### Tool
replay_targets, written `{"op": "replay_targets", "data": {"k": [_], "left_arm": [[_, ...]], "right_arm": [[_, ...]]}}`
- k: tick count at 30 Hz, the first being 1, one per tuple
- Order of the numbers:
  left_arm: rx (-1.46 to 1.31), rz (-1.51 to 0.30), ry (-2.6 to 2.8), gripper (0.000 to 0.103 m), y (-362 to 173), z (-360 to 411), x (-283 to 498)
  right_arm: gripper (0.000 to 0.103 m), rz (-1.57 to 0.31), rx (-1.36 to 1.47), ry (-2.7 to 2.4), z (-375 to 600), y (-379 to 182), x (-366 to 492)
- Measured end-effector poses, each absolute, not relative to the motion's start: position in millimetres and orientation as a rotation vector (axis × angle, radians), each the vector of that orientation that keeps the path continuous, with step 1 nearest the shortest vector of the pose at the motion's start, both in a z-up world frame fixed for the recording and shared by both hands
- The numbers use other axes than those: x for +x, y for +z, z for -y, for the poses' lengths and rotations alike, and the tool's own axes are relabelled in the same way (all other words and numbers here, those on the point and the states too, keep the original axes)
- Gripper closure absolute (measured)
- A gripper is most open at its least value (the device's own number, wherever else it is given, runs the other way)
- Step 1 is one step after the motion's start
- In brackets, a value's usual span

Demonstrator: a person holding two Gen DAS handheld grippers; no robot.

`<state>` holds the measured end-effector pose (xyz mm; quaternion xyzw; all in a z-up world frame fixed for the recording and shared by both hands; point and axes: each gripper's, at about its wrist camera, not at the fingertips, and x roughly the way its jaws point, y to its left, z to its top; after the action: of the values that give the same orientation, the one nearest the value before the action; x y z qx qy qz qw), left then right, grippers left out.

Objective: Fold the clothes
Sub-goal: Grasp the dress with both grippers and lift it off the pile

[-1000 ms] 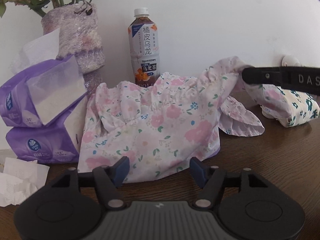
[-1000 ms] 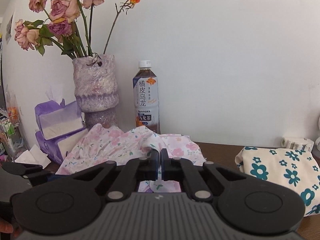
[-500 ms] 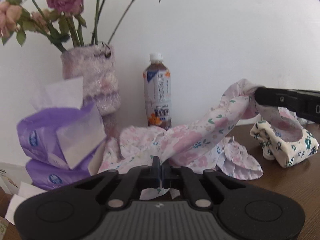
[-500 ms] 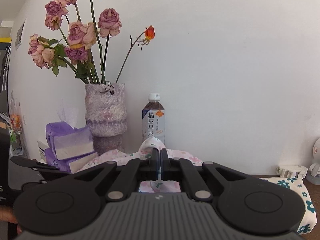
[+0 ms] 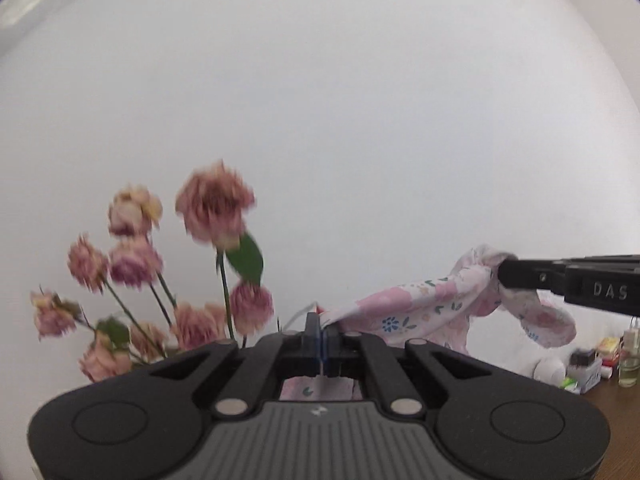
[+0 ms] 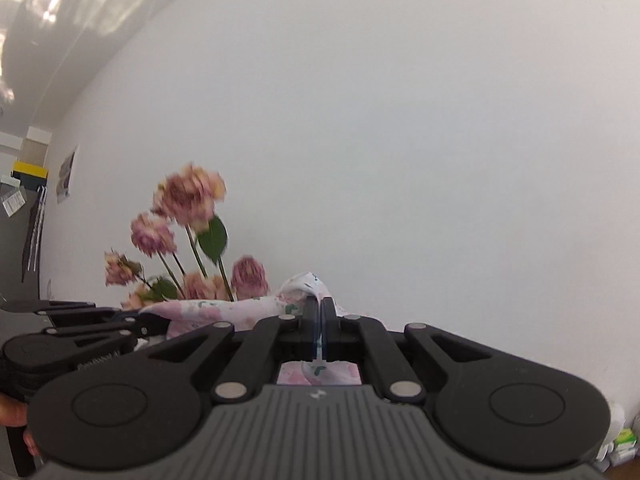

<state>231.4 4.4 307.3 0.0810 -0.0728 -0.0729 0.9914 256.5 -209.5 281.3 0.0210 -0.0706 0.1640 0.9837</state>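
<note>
Garment (image 5: 420, 304) hangs mostly hidden between both clamped tongs (image 5: 322, 330).

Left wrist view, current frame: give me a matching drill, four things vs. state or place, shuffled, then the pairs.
Things:
1. left gripper
2. right gripper
3. floral garment
4. dried roses

States or places:
A. blurred, at lower left against the white wall
B. stretched in the air between the two grippers
C. shut on cloth at bottom centre of the view
D. reaches in from the right edge, clamped on a bunched end

Pairs: 1-C, 2-D, 3-B, 4-A
</note>
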Motion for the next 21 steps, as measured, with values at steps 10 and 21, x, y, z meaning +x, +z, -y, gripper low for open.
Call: {"op": "replay_targets", "data": {"k": [10, 21], "left_arm": [[0.222, 0.067, -0.252, 0.103, 320, 26, 153], [0.227, -0.323, -0.538, 0.103, 213, 80, 146]], "right_arm": [[0.102, 0.221, 0.011, 0.337, 229, 342, 146], [0.102, -0.19, -0.02, 0.176, 303, 214, 117]]}}
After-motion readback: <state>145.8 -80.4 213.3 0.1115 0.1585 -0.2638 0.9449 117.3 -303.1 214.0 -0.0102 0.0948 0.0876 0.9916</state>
